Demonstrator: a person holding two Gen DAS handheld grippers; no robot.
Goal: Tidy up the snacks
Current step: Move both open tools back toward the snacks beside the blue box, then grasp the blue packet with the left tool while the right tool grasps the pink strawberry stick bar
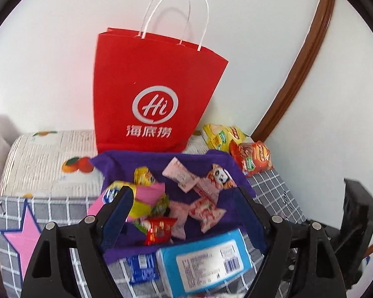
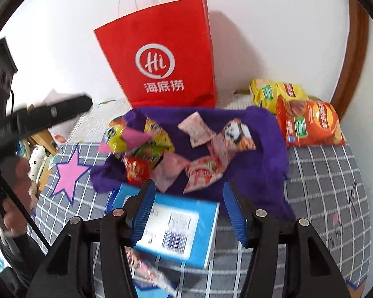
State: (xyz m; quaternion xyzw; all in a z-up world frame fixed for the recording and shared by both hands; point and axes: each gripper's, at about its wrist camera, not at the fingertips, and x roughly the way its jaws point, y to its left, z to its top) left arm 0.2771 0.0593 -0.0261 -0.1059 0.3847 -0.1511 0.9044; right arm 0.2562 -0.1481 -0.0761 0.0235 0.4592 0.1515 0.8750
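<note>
A red paper bag (image 1: 151, 94) (image 2: 161, 62) with white handles stands upright against the wall. In front of it a purple cloth (image 1: 206, 159) (image 2: 256, 154) holds several small snack packets, pink ones (image 1: 206, 213) (image 2: 201, 173) and a yellow-green one (image 2: 149, 139). A light blue box (image 1: 204, 260) (image 2: 179, 226) lies on the near side of the cloth. My left gripper (image 1: 186, 193) is open above the cloth, empty. My right gripper (image 2: 189, 191) is open over the blue box, empty.
Yellow (image 1: 221, 136) (image 2: 273, 92) and orange (image 1: 253, 159) (image 2: 310, 124) chip bags lie at the back right. A dark blue packet (image 1: 141, 265) lies beside the box. The grey checked cover (image 2: 323, 186) has a pink star (image 1: 24, 236) (image 2: 69, 171) at left.
</note>
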